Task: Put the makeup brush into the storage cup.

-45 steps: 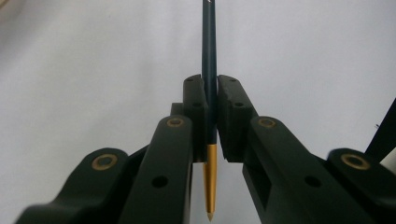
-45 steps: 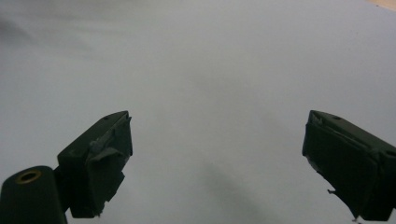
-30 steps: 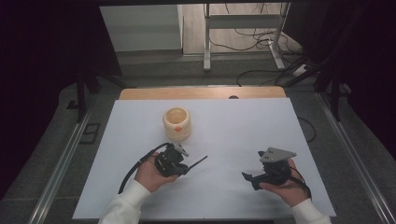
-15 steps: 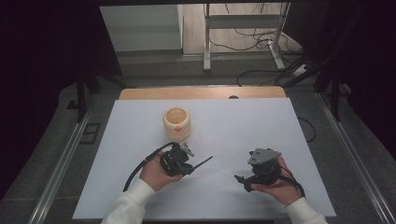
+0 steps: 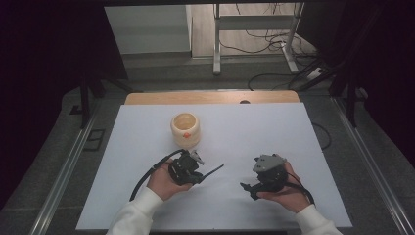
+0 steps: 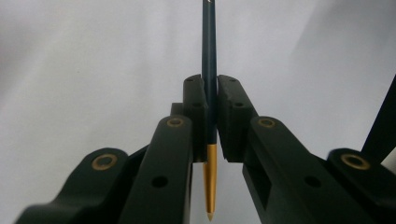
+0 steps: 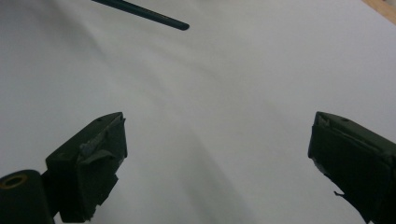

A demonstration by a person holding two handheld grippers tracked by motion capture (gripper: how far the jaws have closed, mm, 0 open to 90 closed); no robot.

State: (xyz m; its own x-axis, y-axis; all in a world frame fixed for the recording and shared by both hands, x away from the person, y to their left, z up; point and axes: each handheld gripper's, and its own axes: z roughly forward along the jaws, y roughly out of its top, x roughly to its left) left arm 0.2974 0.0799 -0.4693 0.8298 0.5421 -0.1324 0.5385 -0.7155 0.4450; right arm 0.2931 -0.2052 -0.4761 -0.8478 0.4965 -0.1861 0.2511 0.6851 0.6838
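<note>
Spread across the wooden table [image 5: 147, 98]: a large white sheet [image 5: 274, 132], smooth and bare apart from the things below. Standing toward the far left of centre on it: a squat cream-coloured round holder with an open top [image 5: 185, 129], empty as far as the high view tells.

Nearer the person, well apart from each other, two black hand-held grippers. Left gripper [image 6: 211, 116] clamped tight on a slim dark blue-green pencil-like stick with a gold tapered tip [image 6: 208, 70]; gold point aimed back toward the hand, long dark shaft jutting out ahead over the sheet toward the right hand. Right gripper [image 7: 217, 163] spread wide, nothing between the jaws, held low over bare sheet, grey three-cornered plate [image 5: 267, 161] on top.

Judging by looks: stick light, stiff and thin, lacquer-smooth, so prone to pivot or slide in a pinch. Present hold close to the gold end leaves a long lever; a grip nearer mid-shaft likely steadier. Pointed tip probably delicate.

No brand, label or legible writing anywhere.
</note>
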